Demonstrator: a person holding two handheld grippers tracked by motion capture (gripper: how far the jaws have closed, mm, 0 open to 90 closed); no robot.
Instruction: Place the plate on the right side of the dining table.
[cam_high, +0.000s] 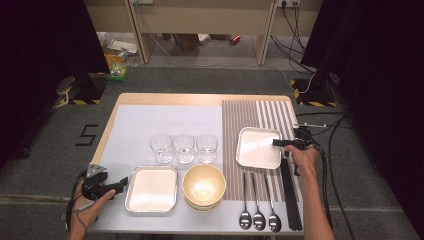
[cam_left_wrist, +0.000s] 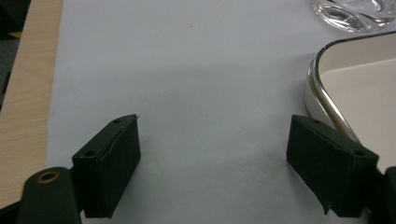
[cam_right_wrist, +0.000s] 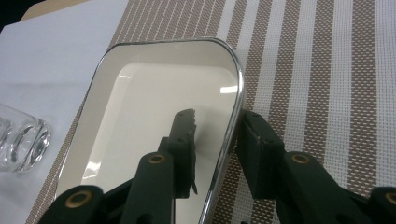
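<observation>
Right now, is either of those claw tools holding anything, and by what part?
The right gripper has its jaws astride the rim of the white tray on the striped mat, one inside, one outside. The left gripper stands open on nothing.

Glass (cam_left_wrist: 353, 13) cut off at top edge.

right gripper (cam_right_wrist: 217, 154) fingers straddle the tray (cam_right_wrist: 154, 93) rim on striped mat (cam_right_wrist: 317, 70)
</observation>
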